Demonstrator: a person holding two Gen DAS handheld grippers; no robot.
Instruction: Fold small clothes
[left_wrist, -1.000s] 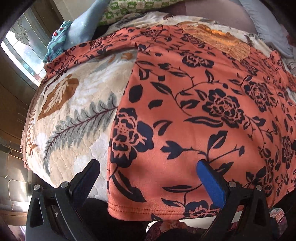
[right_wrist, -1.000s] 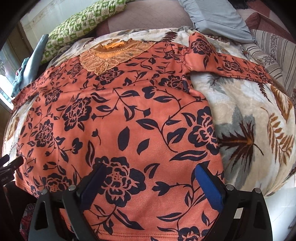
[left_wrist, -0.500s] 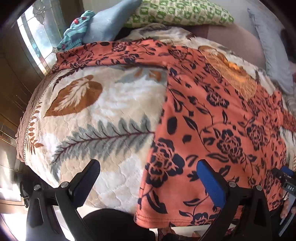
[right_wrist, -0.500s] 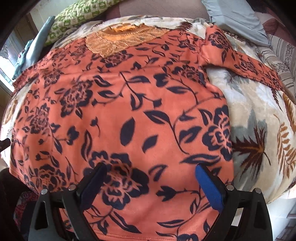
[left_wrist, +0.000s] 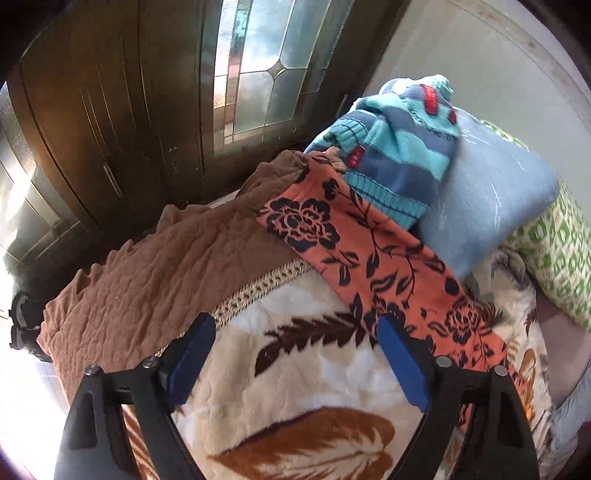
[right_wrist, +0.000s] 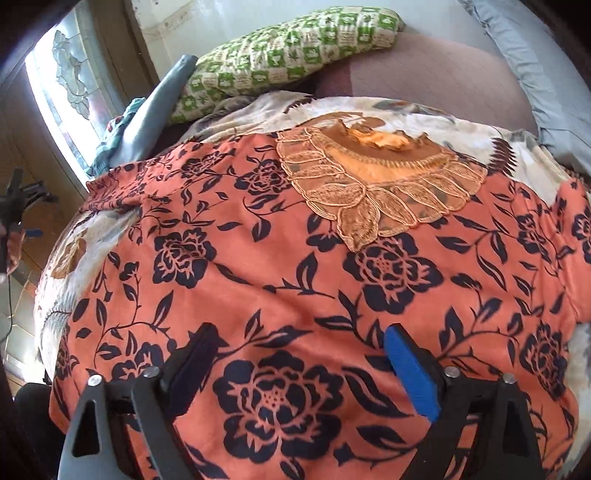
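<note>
Leaf-print blanket (left_wrist: 295, 384) covers the bed, and the orange floral top (right_wrist: 295, 280) lies flat across it, neckline at the far side, one sleeve (left_wrist: 373, 258) stretched out toward the door. Left gripper (left_wrist: 291, 365) hangs just beside that sleeve, right gripper (right_wrist: 299, 369) over the body; both have just been closing a bit but the jaws stand apart with nothing pinched. Risk as I see it: the striped knit sweater (left_wrist: 391, 155) sits on the cuff end, so lifting the sleeve could drag it along, or the jaws snag blanket instead. Versus a second ago, the left view has swung from the hem over to the sleeve.
</note>
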